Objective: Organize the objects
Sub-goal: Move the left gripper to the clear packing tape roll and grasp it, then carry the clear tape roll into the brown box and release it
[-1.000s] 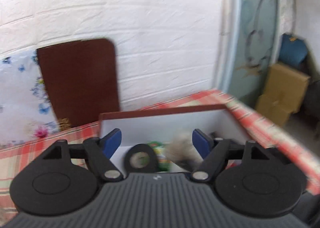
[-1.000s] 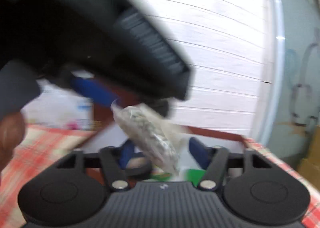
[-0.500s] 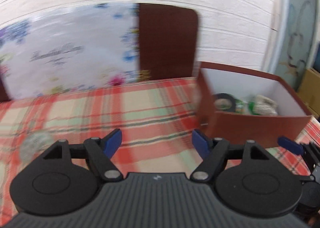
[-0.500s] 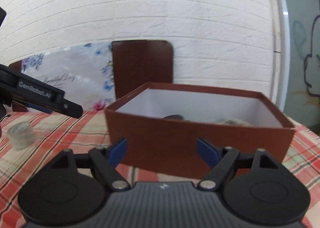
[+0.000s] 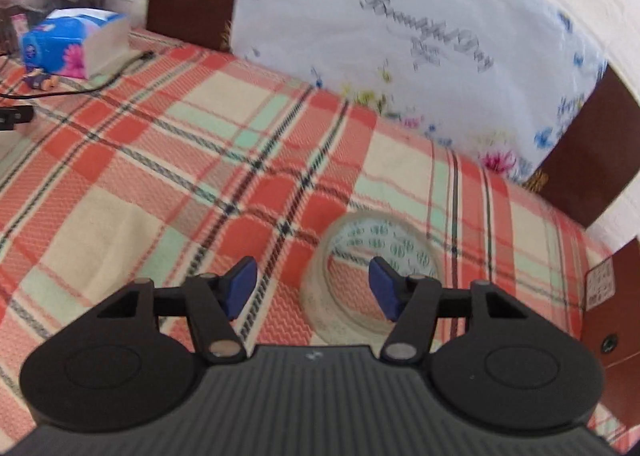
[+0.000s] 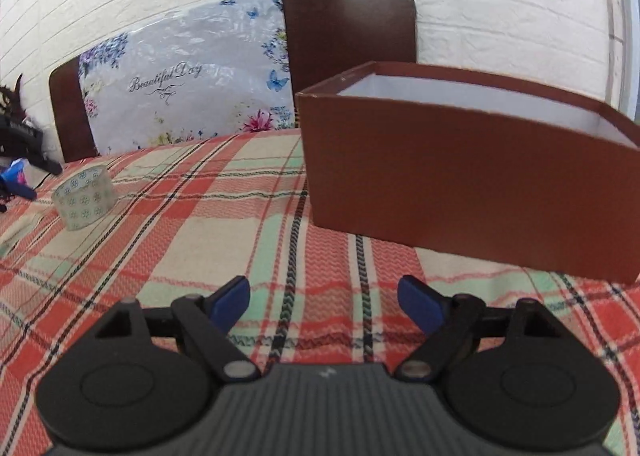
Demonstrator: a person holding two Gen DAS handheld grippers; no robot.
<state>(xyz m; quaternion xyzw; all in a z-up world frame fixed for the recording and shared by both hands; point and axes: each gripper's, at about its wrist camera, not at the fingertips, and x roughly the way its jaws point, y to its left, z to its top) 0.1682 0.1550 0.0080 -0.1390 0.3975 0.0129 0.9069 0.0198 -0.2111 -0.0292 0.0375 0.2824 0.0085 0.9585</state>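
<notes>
tape roll (image 5: 374, 276) lies flat on checked surface (image 5: 160, 175), under the spread fingers of left gripper (image 5: 314, 286). right gripper (image 6: 324, 302) gapes empty near brown box (image 6: 460, 179).

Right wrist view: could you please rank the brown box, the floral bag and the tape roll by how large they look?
1. brown box, though it sits nearest the camera
2. floral bag, farther back against the wall
3. tape roll, clearly smallest
</notes>
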